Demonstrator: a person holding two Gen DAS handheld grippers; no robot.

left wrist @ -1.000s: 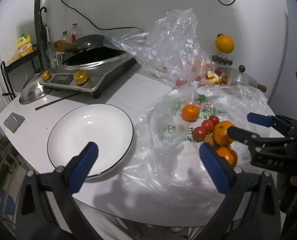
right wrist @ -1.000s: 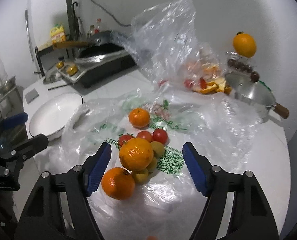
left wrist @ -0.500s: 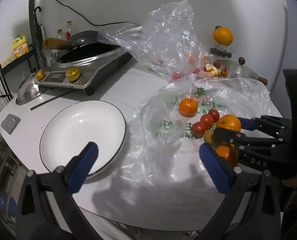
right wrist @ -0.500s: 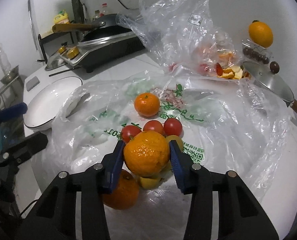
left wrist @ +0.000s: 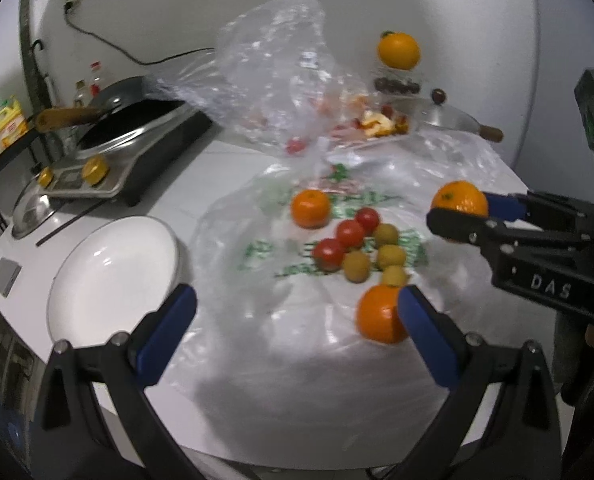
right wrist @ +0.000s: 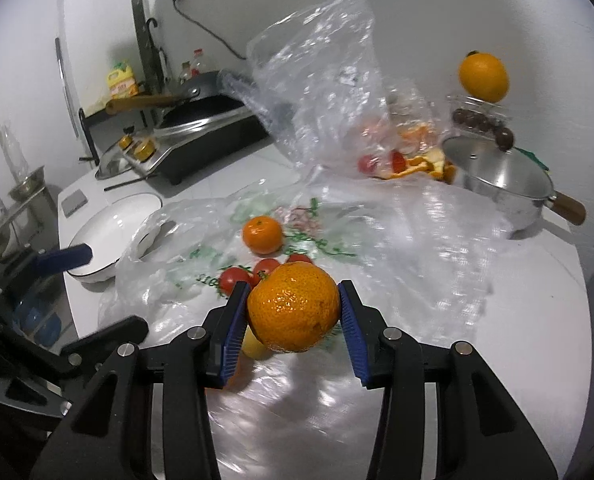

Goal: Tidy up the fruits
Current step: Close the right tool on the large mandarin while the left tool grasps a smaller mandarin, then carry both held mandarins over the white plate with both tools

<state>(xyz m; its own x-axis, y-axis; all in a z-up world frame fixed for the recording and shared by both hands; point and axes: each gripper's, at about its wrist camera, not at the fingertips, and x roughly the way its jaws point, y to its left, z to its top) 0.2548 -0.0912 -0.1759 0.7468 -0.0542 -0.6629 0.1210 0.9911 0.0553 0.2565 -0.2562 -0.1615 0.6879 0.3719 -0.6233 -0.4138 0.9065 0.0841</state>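
My right gripper (right wrist: 293, 312) is shut on an orange (right wrist: 293, 306) and holds it lifted above the plastic sheet; the held orange also shows in the left wrist view (left wrist: 459, 199). Fruits lie on the crumpled plastic bag (left wrist: 297, 280): a small orange (left wrist: 310, 208), red tomatoes (left wrist: 349, 233), several yellow-green fruits (left wrist: 391, 256) and a second orange (left wrist: 379, 314) by my left gripper's right finger. My left gripper (left wrist: 295, 326) is open and empty above the table's front edge. The empty white plate (left wrist: 113, 268) sits at the left.
An induction cooker with a wok (left wrist: 125, 140) stands at the back left. An upright clear bag (left wrist: 273, 68) with fruit scraps and a steel pot with lid (right wrist: 505, 180) stand at the back. Another orange (left wrist: 399, 50) sits high at the back right.
My right gripper closed on the orange and lifted it off the pile, uncovering the small yellow-green fruits. My left gripper shifted a little to the right.
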